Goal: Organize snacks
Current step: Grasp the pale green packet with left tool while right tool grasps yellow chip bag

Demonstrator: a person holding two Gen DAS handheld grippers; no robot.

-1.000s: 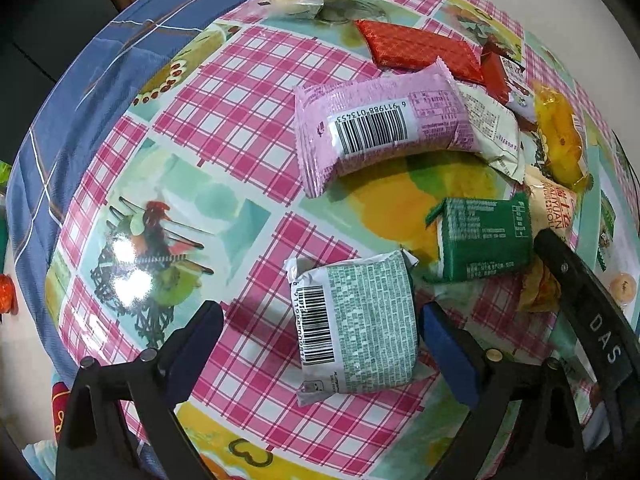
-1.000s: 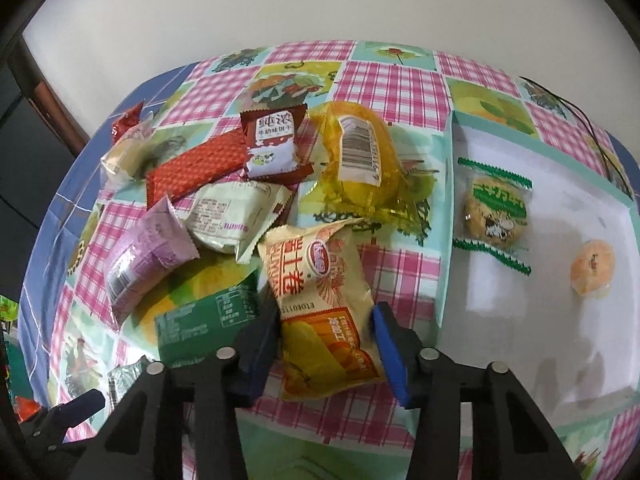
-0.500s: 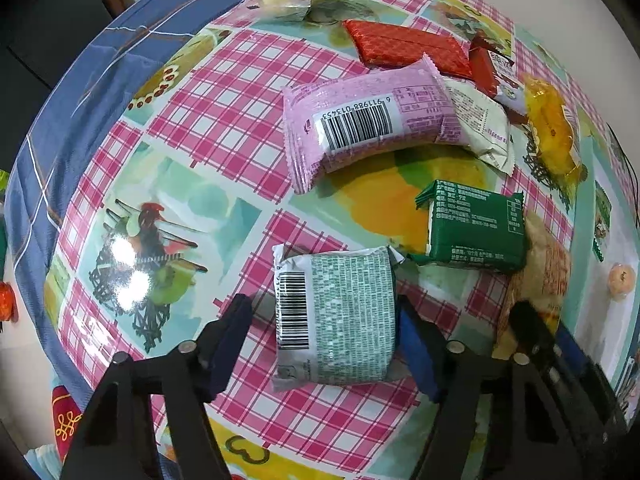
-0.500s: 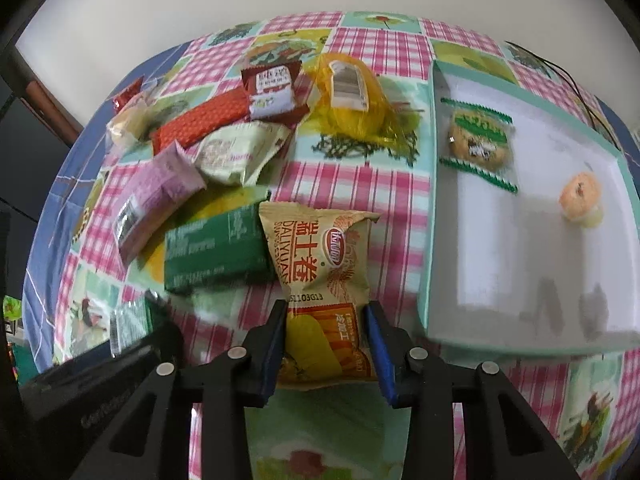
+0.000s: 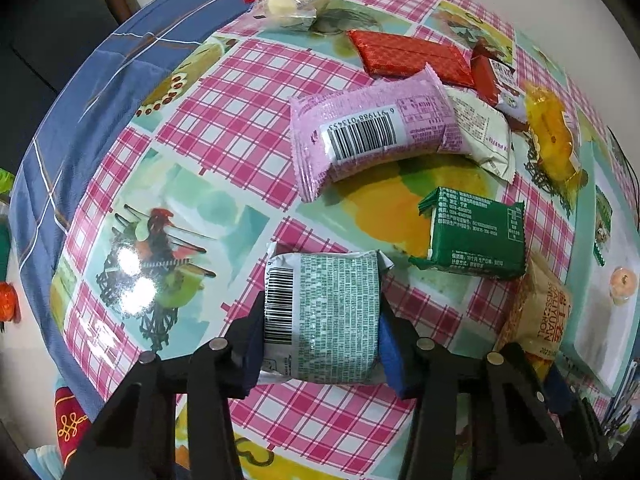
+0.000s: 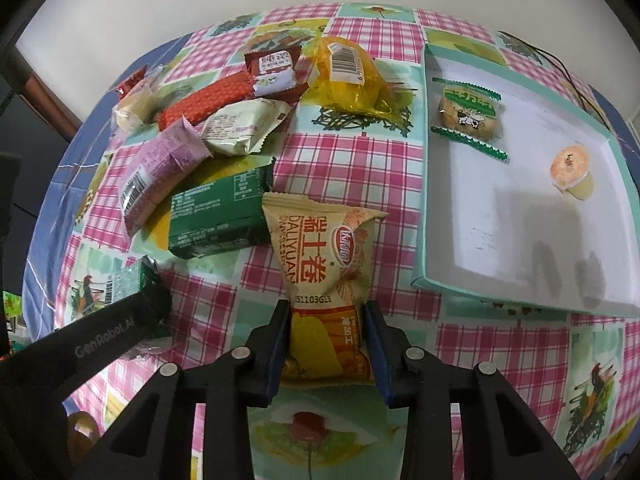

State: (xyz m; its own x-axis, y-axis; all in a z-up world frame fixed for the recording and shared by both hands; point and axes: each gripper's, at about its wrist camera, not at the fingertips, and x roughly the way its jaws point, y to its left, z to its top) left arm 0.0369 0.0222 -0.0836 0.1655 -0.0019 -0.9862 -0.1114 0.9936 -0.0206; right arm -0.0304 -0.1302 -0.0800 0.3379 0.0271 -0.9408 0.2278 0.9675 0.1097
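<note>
A silver-green snack packet (image 5: 324, 312) with a barcode lies on the checked tablecloth. My left gripper (image 5: 320, 322) points straight down over it. Its jaws are closing, and both blue pads press the packet's sides. My right gripper (image 6: 326, 318) is shut on the lower end of a yellow Swiss-roll packet (image 6: 324, 248), just left of the white tray (image 6: 520, 216). The tray holds a green-trimmed cookie pack (image 6: 468, 110) and a small jelly cup (image 6: 570, 168). The left gripper's black body (image 6: 120, 328) shows at the lower left of the right wrist view.
Loose snacks lie in a cluster beyond the grippers: a pink packet (image 5: 372, 132), a dark green packet (image 5: 476, 232), a red packet (image 5: 408, 56), a cream packet (image 5: 480, 128) and a yellow-wrapped one (image 6: 348, 72). The table's blue edge (image 5: 80, 128) curves along the left.
The left jaws have come in from wide apart onto the silver-green packet. The right jaws have tightened on the yellow packet, and the tray has drawn nearer in the right wrist view.
</note>
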